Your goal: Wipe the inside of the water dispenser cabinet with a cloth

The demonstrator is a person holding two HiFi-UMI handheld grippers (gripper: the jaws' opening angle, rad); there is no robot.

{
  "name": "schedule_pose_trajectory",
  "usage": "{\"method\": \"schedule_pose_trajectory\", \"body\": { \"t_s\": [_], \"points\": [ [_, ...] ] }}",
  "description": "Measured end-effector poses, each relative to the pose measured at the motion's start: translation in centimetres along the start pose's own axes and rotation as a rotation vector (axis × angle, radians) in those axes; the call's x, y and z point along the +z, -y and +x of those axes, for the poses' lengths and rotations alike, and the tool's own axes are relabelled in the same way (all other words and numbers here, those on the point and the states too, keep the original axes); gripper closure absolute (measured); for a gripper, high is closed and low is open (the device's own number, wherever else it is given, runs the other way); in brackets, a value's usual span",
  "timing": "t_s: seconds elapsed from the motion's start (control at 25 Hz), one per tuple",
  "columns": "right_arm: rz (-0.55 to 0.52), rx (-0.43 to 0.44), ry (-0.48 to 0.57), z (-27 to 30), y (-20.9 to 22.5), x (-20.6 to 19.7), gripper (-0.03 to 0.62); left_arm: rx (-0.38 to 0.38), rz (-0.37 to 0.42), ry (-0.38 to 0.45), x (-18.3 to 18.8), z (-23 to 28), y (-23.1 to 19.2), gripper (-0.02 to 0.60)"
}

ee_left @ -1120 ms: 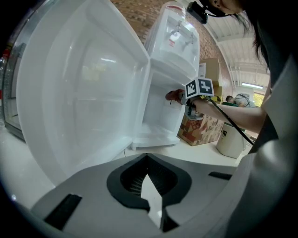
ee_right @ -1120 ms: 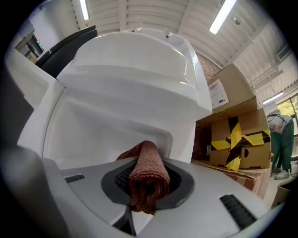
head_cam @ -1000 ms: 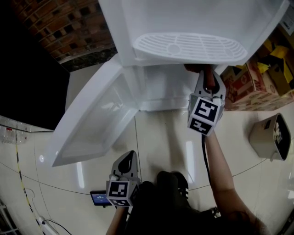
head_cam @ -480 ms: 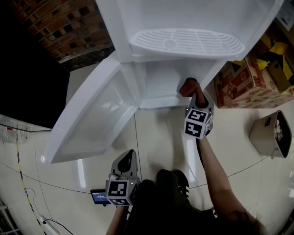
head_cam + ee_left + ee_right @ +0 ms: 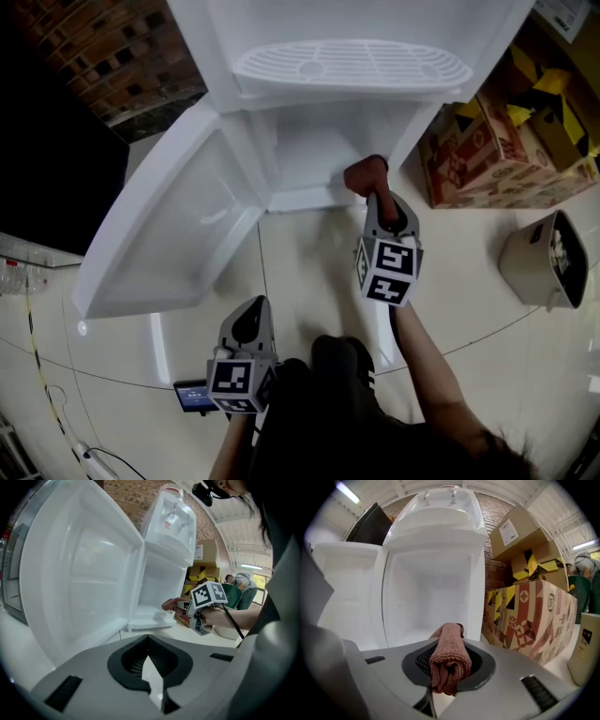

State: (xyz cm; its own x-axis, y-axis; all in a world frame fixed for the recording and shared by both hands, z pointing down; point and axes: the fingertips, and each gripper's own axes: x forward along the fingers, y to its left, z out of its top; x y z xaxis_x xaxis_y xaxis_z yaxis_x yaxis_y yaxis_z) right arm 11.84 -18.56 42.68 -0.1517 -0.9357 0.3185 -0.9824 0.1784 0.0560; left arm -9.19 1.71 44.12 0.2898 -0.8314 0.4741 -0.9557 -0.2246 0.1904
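The white water dispenser's lower cabinet [image 5: 319, 150] stands open, its door [image 5: 178, 225] swung out to the left. My right gripper [image 5: 373, 195] is shut on a rolled reddish-brown cloth [image 5: 364, 175] and sits at the cabinet's front lip, on its right side. In the right gripper view the cloth [image 5: 449, 656] bulges out between the jaws of the right gripper [image 5: 447, 670], facing the bare white cabinet interior [image 5: 429, 602]. My left gripper [image 5: 251, 317] hangs low over the floor, well back from the cabinet, shut with nothing in it. The left gripper view shows the door [image 5: 79, 573] and the cloth [image 5: 169, 604].
Patterned cardboard boxes [image 5: 487, 150] crowd the dispenser's right side. A beige bin [image 5: 544, 262] stands on the floor further right. The slotted drip tray [image 5: 352, 66] overhangs the cabinet opening. A phone [image 5: 192, 396] lies on the tiles by my left gripper. A brick wall [image 5: 103, 47] is behind.
My right gripper has drawn back out of the cabinet toward me and lower, still carrying the cloth. The left gripper has stayed put.
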Motion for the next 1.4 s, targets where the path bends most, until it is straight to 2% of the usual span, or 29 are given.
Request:
{"method": "schedule_pose_trajectory", "body": {
  "t_s": [0.28,0.48,0.68,0.84,1.04,1.4],
  "points": [
    [0.136,0.122,-0.006,-6.9,-2.6,-0.8,0.513,-0.018,0.036,0.041,1.4,-0.3,2.2,0.601],
    [0.14,0.162,-0.019,-11.1,-3.1,-1.9,0.513,-0.025,0.09,0.095,3.7,0.4,3.4,0.601],
    [0.128,0.199,-0.003,-13.5,-4.1,-1.7,0.513,-0.058,0.191,0.133,6.3,2.7,5.2,0.601],
    [0.104,0.216,0.014,-15.1,-4.3,-1.5,0.513,-0.075,0.177,0.169,7.0,3.1,7.5,0.601],
    [0.127,0.252,0.032,-16.3,-4.7,-0.3,0.513,-0.124,0.22,0.143,6.6,3.0,10.5,0.601],
    [0.105,0.291,0.01,-16.6,-5.6,-1.2,0.519,-0.114,0.187,0.116,4.8,3.0,10.6,0.601]
  ]
}}
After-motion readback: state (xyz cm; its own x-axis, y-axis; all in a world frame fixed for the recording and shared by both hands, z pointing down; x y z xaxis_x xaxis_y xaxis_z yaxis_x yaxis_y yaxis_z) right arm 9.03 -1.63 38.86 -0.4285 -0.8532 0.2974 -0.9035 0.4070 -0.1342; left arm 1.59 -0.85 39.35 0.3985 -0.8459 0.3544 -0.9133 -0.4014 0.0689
